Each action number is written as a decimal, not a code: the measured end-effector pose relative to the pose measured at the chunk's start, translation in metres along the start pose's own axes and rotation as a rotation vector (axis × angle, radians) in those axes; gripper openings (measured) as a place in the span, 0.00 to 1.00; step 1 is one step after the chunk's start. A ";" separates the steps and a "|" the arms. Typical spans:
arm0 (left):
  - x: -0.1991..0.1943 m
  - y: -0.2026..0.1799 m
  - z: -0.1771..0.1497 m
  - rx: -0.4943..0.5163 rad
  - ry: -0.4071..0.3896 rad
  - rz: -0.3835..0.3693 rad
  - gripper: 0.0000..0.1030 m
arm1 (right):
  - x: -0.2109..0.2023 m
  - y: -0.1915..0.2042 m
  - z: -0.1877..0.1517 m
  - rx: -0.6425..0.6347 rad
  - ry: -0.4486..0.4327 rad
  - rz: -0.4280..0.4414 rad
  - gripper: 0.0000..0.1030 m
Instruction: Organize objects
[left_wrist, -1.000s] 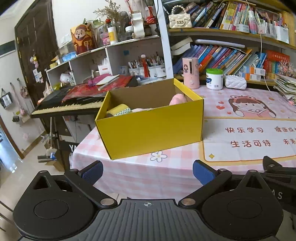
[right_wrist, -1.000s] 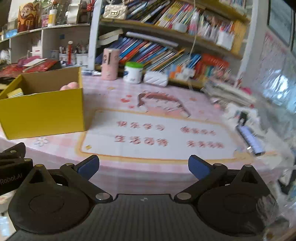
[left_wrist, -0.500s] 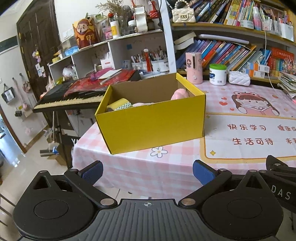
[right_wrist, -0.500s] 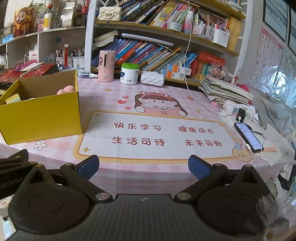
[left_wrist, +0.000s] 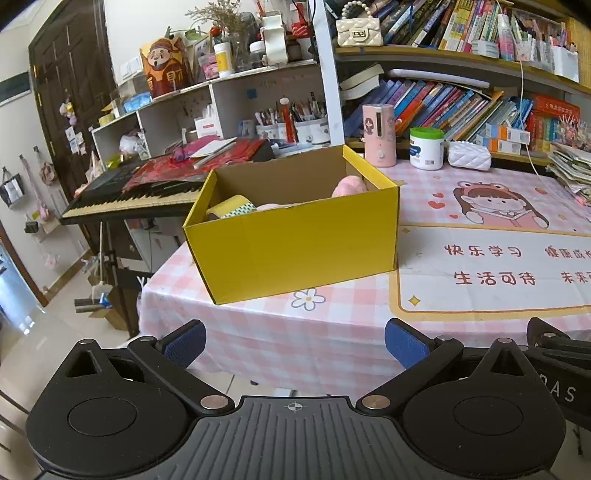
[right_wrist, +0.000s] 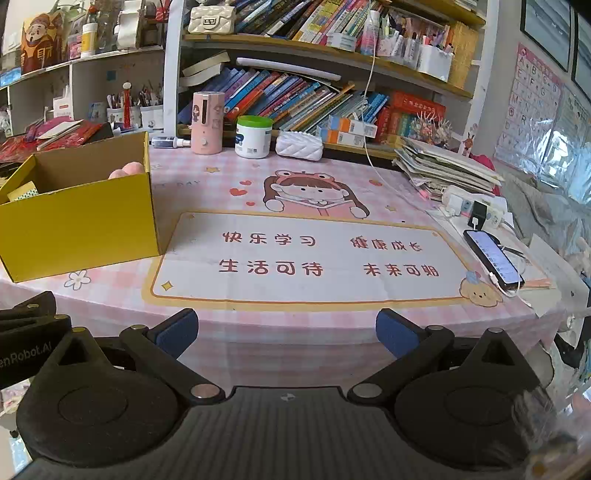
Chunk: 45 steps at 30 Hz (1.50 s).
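Pink checked tablecloth (right_wrist: 295, 325) carries a yellow cardboard box (left_wrist: 295, 247) holding a tape roll (left_wrist: 231, 207); left gripper (left_wrist: 294, 341) and right gripper (right_wrist: 286, 330) hover with fingers spread wide, empty.

Keyboard (left_wrist: 129, 192) left of table; phone (right_wrist: 493, 258) charging beside book stack (right_wrist: 443, 166).

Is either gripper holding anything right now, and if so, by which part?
Nothing is held. The left gripper and the right gripper are both open and empty, short of the table edge.

Both wrist views low, off table's near edge, facing shelves; share yellow box (left_wrist: 295, 240).
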<state>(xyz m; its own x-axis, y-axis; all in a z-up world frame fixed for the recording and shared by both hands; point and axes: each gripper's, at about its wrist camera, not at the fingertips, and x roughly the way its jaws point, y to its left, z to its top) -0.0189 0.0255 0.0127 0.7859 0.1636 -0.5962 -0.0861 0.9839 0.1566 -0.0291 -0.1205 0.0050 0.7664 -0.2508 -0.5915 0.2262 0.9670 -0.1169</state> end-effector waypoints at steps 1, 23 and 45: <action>0.000 -0.001 0.000 0.001 0.001 -0.001 1.00 | -0.001 -0.001 -0.001 0.001 0.001 0.000 1.00; -0.002 -0.001 -0.002 0.013 0.021 0.011 1.00 | -0.003 -0.006 -0.002 0.005 0.005 0.006 1.00; -0.001 -0.002 -0.005 0.006 0.031 0.003 1.00 | 0.001 -0.005 -0.005 -0.004 0.023 0.003 1.00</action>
<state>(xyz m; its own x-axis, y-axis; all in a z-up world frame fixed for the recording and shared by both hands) -0.0226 0.0239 0.0088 0.7663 0.1684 -0.6200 -0.0845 0.9831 0.1626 -0.0324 -0.1256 0.0012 0.7530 -0.2465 -0.6101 0.2212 0.9681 -0.1181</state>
